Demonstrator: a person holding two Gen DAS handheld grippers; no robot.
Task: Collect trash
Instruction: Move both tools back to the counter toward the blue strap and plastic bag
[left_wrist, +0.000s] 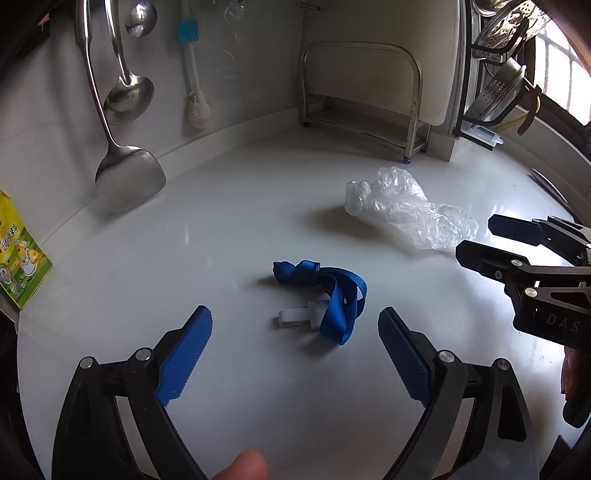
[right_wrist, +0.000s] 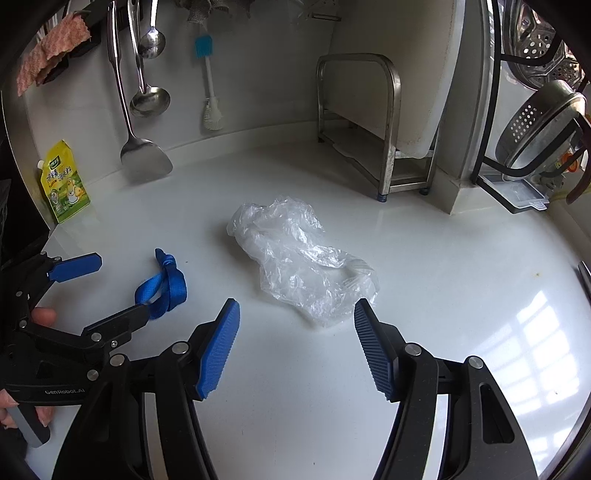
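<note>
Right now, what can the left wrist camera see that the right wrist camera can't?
Only the left wrist view shows the small white plastic piece under the blue strap.

Only the right wrist view shows the pink cloth hanging on the wall.

Both show the crumpled clear plastic bag, the spatula, the yellow seasoning pouch, and the open left gripper and right gripper.

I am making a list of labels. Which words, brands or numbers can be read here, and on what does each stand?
"GenRobot.AI": on the left gripper body.
"DAS": on the right gripper body; the rest is cut off.
Yellow-green pouch: printed Chinese characters, too small and blurred to read.
No other text is visible.
</note>
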